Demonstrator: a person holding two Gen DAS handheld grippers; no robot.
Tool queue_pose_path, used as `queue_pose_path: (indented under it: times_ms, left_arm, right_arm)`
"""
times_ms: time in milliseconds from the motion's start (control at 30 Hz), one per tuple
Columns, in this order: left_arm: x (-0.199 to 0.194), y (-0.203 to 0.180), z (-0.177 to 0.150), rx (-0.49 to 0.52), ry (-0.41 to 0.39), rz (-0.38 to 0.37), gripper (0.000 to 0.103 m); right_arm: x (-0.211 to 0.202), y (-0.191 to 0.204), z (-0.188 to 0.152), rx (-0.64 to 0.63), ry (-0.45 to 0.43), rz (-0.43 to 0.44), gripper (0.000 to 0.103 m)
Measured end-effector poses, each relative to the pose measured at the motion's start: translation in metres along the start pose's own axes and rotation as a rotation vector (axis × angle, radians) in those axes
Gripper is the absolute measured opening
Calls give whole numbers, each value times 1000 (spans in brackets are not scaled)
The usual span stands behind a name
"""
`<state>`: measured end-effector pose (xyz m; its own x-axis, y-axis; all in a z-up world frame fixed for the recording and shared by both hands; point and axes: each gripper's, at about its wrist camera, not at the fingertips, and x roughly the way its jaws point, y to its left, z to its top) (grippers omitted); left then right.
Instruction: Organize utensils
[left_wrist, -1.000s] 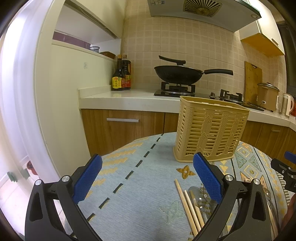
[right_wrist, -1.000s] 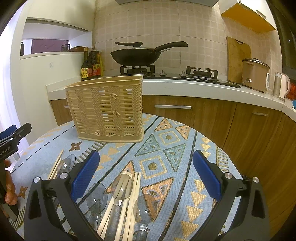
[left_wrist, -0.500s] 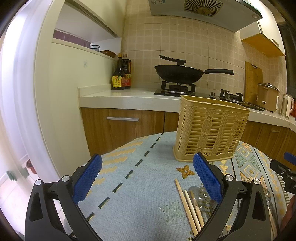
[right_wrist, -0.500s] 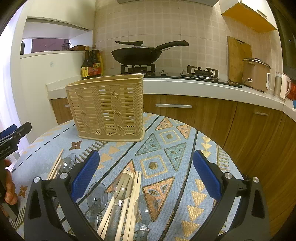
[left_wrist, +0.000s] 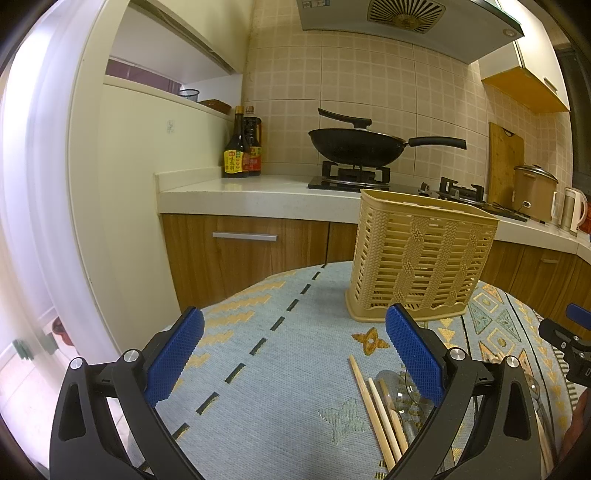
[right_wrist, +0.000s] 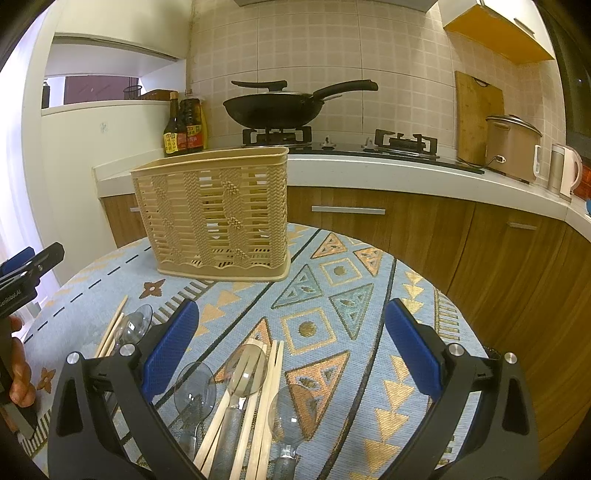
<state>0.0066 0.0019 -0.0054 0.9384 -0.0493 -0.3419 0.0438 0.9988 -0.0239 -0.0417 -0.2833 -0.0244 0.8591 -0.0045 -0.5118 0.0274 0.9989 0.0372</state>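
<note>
A beige slotted utensil basket (left_wrist: 419, 264) stands upright on the round table; it also shows in the right wrist view (right_wrist: 216, 214). Wooden chopsticks (right_wrist: 267, 402) and clear plastic spoons (right_wrist: 245, 365) lie on the cloth under my right gripper (right_wrist: 291, 343), which is open and empty above them. More chopsticks (left_wrist: 375, 406) and a clear spoon (left_wrist: 391, 384) lie by my left gripper (left_wrist: 295, 350), which is open and empty, its right finger over them.
The table has a blue patterned cloth (right_wrist: 332, 280). Behind it runs a kitchen counter (left_wrist: 258, 192) with sauce bottles (left_wrist: 242, 147), a black wok (left_wrist: 356, 146), a rice cooker (right_wrist: 511, 146) and a kettle (right_wrist: 563, 170).
</note>
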Motion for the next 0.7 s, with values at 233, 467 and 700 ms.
queue_pose_path:
  times_ms: [233,467,700]
  left_arm:
    - [0,0,0,0,1,0,95]
    - [0,1,0,-1,1,0,95]
    - [1,1,0,-4,4,-2,95]
  right_arm:
    - [0,0,0,1,0,1,95]
    - [-2,-3,0,19,-4,-12,95]
    - [-3,-4,0,34,-15,-18,95]
